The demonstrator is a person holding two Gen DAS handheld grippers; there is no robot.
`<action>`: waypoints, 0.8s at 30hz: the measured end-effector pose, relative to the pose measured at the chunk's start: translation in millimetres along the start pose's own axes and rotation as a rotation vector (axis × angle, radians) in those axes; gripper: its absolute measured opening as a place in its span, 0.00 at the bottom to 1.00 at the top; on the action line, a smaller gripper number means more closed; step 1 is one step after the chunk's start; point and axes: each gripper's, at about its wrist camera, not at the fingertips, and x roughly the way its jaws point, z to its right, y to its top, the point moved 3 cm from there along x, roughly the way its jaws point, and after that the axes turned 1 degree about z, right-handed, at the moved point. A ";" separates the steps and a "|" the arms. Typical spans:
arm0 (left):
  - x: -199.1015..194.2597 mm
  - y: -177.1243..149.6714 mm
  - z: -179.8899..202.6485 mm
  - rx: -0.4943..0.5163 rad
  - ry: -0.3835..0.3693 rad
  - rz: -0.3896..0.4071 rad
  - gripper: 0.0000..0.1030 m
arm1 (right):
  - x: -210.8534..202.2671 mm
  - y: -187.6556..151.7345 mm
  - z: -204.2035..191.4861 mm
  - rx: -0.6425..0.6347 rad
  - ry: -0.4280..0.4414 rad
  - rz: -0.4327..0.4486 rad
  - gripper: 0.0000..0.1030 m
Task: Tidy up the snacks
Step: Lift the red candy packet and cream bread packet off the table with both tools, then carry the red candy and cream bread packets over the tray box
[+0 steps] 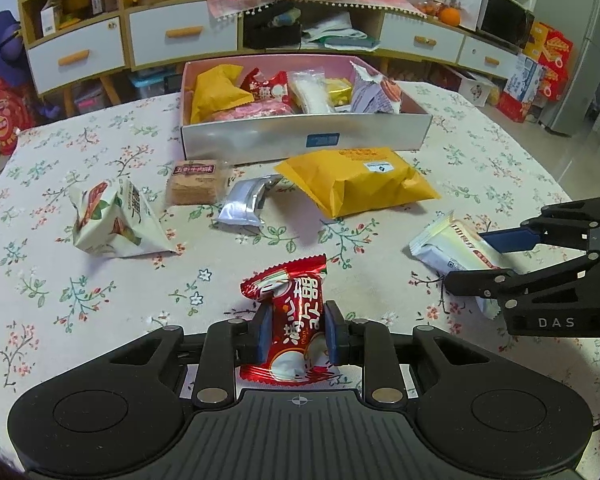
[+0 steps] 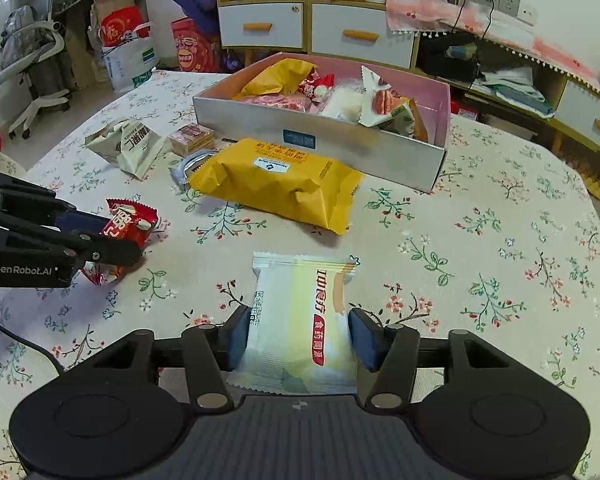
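Where the black finger of the right gripper crosses it, part of the pale yellow-white packet hidden; lower edge lost under the gripper body. Right gripper clamped on that packet, low over the floral tablecloth. Left gripper pinched shut on the red candy packet. Beyond, large yellow bag lying against the open snack box, partly covering a silver sachet; biscuit pack and triangular pouch alongside.
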 end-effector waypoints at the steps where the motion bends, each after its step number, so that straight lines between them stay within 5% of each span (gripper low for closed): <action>1: -1.0 1.0 0.7 0.003 -0.003 0.002 0.23 | -0.2 1.1 -0.8 -0.004 0.000 -0.002 0.19; 24: -18.4 64.5 -9.4 -0.089 -0.026 0.123 0.23 | -43.6 67.3 23.7 0.121 -0.025 0.164 0.17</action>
